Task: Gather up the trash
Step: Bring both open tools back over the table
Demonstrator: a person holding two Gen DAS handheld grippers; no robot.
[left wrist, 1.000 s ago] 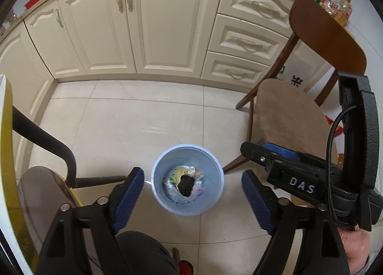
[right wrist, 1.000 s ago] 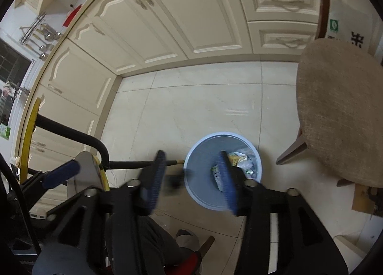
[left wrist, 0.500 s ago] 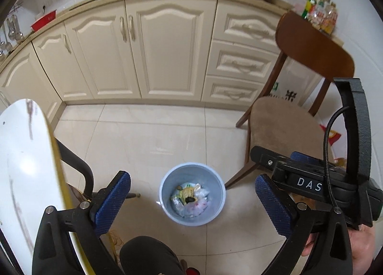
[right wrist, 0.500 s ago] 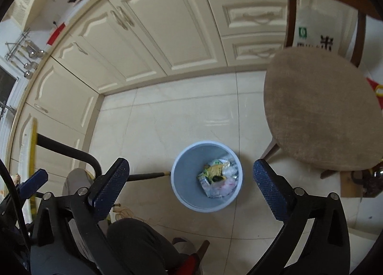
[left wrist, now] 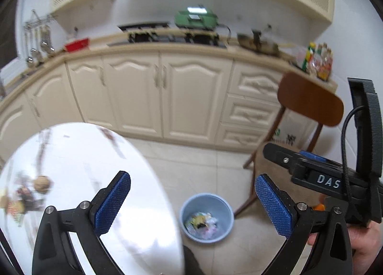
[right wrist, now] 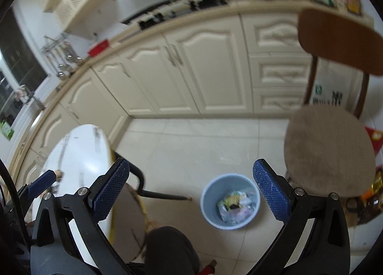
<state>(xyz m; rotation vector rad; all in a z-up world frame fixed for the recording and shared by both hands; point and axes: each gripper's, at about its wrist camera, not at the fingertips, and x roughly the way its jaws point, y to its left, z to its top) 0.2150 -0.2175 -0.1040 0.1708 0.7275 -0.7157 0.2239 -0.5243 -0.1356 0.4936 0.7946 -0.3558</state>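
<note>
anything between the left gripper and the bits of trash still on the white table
Nothing visible blocks it. The left gripper is open and empty above the white table, and the blurred trash lies on bare tabletop off to its left.

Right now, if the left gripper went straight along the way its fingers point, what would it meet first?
Nothing lies between the open left gripper fingers. Straight on, it would probably meet the tiled floor beyond the blue bin, between the white table and the chair. Depth is unclear.

left gripper (left wrist: 192, 199) jaws wide, empty | bin (left wrist: 206, 217) holds trash | table (left wrist: 79, 167) left
</note>
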